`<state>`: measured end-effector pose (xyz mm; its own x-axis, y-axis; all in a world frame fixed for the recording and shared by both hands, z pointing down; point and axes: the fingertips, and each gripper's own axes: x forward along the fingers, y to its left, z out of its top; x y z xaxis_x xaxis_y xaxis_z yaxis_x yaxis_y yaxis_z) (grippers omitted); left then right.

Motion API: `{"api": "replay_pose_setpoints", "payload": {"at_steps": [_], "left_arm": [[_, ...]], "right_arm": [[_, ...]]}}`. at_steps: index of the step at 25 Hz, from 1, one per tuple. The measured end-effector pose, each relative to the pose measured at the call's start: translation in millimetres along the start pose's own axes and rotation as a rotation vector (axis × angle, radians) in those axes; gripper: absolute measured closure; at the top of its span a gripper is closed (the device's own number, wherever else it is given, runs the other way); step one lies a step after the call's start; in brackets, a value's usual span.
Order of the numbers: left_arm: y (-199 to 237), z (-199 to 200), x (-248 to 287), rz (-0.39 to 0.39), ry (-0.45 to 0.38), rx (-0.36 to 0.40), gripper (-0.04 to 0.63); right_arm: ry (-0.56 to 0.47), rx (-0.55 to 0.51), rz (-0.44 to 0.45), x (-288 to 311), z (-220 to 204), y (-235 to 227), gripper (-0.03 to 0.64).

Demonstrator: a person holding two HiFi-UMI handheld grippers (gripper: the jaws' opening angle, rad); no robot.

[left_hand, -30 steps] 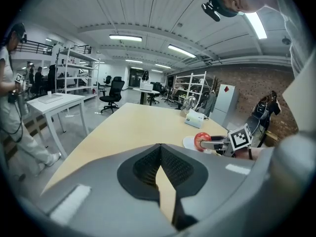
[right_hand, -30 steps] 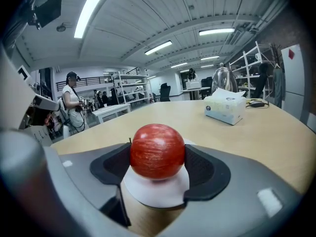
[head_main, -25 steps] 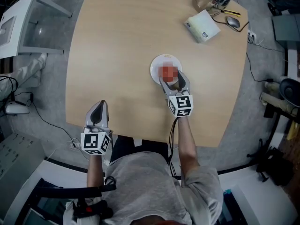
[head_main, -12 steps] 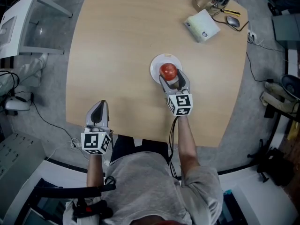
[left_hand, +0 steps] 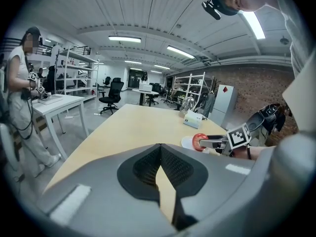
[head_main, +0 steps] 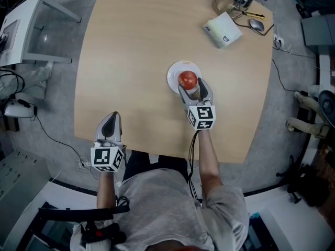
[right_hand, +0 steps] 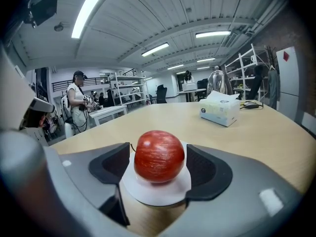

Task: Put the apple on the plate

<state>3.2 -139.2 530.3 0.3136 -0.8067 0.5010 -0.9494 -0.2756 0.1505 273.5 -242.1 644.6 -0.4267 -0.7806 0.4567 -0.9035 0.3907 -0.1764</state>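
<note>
R. gripper (head_main: 194, 92): jaws have just spread wide, apparently clear of the apple (head_main: 188, 79), which has settled on the plate (head_main: 175, 69), mid-table (head_main: 131, 46) toward the near edge. Placement looks done. L. gripper (left_hand: 159, 147): closed, empty, at near edge.

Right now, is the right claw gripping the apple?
No, the right claw has just been opening, and a gap shows on each side of the apple, which sits on the white plate.
</note>
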Motion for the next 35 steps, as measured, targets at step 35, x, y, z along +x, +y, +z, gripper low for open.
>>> {"api": "replay_pose_setpoints", "payload": {"at_steps": [35], "left_arm": [[-10,53,-48,-0.040,-0.173,0.049,0.575]], "right_arm": [[-0.133,-0.039,-0.057,-78,62,26,0.335]]}}
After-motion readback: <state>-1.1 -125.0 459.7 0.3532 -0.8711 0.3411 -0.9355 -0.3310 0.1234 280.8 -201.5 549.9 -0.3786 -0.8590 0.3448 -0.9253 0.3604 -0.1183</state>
